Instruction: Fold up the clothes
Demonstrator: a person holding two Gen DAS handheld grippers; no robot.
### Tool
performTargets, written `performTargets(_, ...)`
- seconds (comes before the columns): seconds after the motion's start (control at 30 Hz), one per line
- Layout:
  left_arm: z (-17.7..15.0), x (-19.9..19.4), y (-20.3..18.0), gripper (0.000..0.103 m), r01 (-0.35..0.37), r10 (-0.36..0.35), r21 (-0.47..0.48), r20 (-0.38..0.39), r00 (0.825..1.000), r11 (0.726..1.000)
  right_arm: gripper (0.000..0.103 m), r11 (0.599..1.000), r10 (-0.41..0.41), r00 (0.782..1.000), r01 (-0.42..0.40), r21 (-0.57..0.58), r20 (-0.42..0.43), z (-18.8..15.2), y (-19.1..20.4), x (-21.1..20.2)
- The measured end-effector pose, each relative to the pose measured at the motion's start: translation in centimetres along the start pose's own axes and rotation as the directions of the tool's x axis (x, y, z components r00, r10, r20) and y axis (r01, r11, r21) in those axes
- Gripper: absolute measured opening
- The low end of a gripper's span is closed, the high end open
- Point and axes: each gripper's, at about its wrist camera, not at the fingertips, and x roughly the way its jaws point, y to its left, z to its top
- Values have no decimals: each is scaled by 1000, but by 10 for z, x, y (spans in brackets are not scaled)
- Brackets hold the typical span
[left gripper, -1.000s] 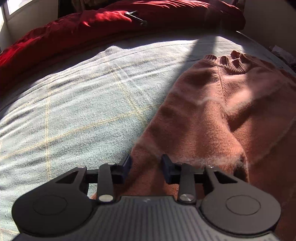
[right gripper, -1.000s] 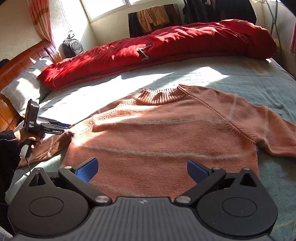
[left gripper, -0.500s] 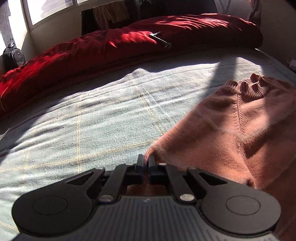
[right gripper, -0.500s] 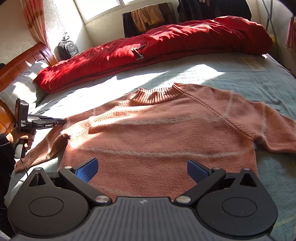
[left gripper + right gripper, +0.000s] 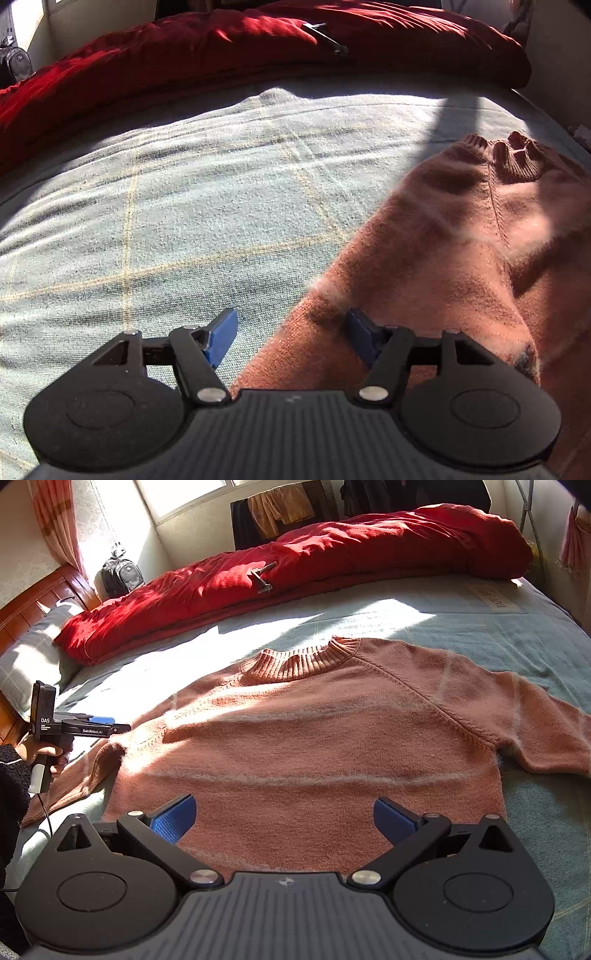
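Across the middle of the bed (image 5: 480,620) our sweater (image 5: 314,738) is lying flat, collar toward the red quilt (image 5: 332,554), its sleeves running out sideways. Our left tool (image 5: 290,332) is sitting over the left sleeve (image 5: 388,277) — jaws have just been opening, cloth between them but unpinched. Our right tool (image 5: 284,818) is hovering wide apart over the hem — nearer the body.

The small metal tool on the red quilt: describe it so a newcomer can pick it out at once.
Start from the bed's pale checked bedspread and look past the pinkish-brown sweater to the long red quilt heaped along the far edge. Near the middle of its front slope lies the metal tool: a thin grey angled bar, the only hard, dull-coloured thing on that red cloth.
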Motion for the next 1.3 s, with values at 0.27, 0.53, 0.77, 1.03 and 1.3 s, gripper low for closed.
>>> performTargets(0.27,0,-21,-33,6,-120,114,117,57,992,986,103,1000,-3,1000,3,10,-7,2,-1,5)
performTargets(0.53,6,9,-26,10,-182,179,92,44,983,979,103,1000,14,1000,-14,-3,-2,2,2,4)
performTargets(0.77,-6,-45,2,26,-164,164,-13,103,981,986,103,1000,15,1000,-15,16,5,2,-5,2)
performTargets(1.03,-69,-119,58,45,-237,260,-176,117,959,955,103,998,67,998,-67,-15,-7,9,3,13)
performTargets(1.3,-156,-141,102,54,-276,314,-396,33,949,876,103,993,106,994,-107,-54,-31,12,14,23)
